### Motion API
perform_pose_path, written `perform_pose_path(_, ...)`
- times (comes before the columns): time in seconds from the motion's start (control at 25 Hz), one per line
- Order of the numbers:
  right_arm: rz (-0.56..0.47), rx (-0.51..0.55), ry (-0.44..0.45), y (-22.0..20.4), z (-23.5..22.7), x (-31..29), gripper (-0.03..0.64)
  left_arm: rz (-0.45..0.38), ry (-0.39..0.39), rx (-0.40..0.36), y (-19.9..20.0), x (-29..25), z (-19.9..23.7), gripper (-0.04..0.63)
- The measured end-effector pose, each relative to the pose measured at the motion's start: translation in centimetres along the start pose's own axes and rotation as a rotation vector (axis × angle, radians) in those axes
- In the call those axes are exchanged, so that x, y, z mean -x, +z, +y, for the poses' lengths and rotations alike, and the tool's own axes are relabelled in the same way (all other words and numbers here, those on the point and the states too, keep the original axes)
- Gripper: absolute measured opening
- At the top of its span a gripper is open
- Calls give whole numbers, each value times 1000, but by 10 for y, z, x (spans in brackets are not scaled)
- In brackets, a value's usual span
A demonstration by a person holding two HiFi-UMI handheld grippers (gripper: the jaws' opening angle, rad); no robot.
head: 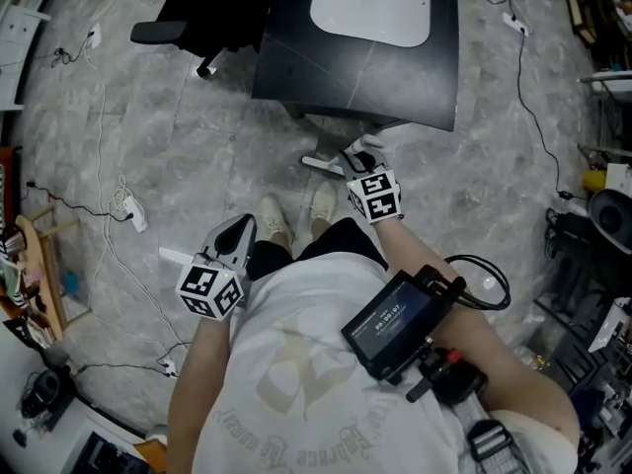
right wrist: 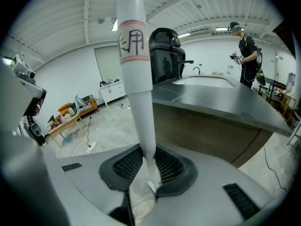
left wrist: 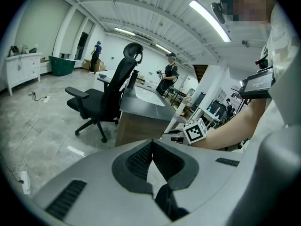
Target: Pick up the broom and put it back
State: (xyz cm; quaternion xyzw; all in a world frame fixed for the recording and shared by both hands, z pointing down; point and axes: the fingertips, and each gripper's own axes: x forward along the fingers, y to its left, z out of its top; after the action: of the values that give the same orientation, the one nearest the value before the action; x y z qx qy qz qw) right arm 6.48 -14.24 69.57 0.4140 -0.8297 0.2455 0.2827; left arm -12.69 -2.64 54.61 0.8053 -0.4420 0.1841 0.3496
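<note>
The broom shows as a white handle (right wrist: 136,79) with red bands and dark characters near its top. It rises steeply out of my right gripper (right wrist: 148,152), whose pads press on both sides of it. In the head view that gripper (head: 357,156) is close to the desk's near edge, with a short piece of the white handle (head: 321,165) beside it. The broom's head is hidden. My left gripper (left wrist: 151,145) is shut with nothing in it, and it hangs low by the person's left side (head: 240,227). The left gripper view also catches the right gripper's marker cube (left wrist: 194,132).
A dark desk (head: 375,67) with a white oval inset stands just ahead, with a black office chair (head: 197,18) to its left. Cables and a power strip (head: 133,210) lie on the grey floor. A wooden bench (head: 44,265) is at the far left. People stand in the distance.
</note>
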Motion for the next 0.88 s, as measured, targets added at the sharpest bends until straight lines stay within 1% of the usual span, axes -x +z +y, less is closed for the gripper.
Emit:
perform_pose_path(0.12,-14,13,-12,3,1,13,97,-20,7,-4,5,5,9,11)
perform_pose_path(0.24,-31,29,-29,8,6,25,95,-32,-4,-31,12,10,20,12)
perform_pose_path(0.52,-75,39,-83,24,28,63,95,-29,-93,-91,11,20,27,11)
perform_pose_path(0.64,-92,47,-98,34,36,77,95,-43,-130,-95,15,23,28,11)
perform_pose_path(0.88,-115,17,-126,47,55,99,95,-42,-181,-107,10,33,40,11)
